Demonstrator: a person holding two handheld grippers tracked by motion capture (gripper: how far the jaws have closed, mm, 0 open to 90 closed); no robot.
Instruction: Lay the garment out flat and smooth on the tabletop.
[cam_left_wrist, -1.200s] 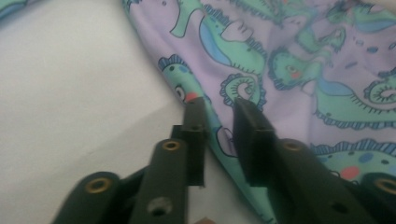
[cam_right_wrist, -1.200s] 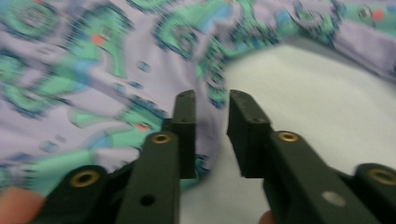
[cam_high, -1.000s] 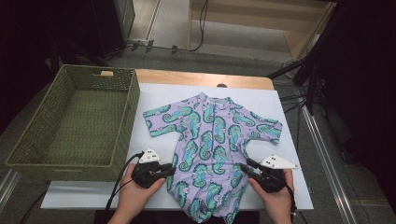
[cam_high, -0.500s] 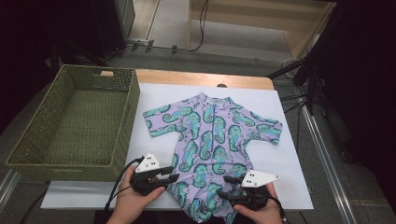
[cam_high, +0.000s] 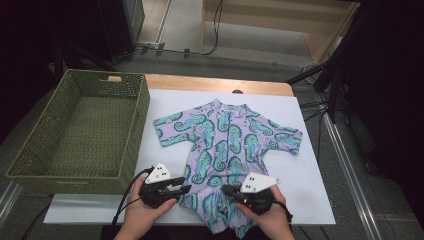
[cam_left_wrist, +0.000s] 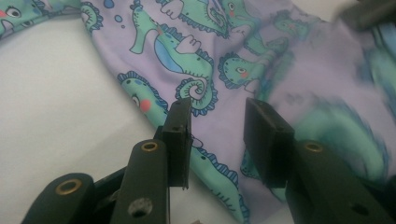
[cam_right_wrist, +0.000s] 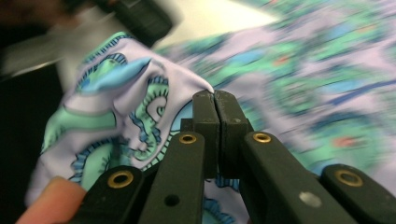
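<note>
A lilac baby romper (cam_high: 227, 140) printed with teal seahorses lies flat on the white table cover (cam_high: 310, 190), its legs toward the near edge. My left gripper (cam_high: 182, 190) sits low at the romper's lower left hem. In the left gripper view its jaws (cam_left_wrist: 217, 105) stand apart over the fabric (cam_left_wrist: 280, 60), having just been opening, and the pads do not press on the cloth. My right gripper (cam_high: 227, 191) is at the crotch area. Its jaws (cam_right_wrist: 215, 95) have just closed and pinch a fold of the romper (cam_right_wrist: 126, 107).
A deep green woven basket (cam_high: 142, 130) stands against the left side of the white cover. A strip of wooden tabletop (cam_high: 210, 84) shows at the far edge. Black stands and cables crowd the floor beyond and to the right.
The right gripper has slid left from the romper's right edge to its lower middle and shut on a fold of cloth. The left gripper stayed near the left hem, jaws now apart.
</note>
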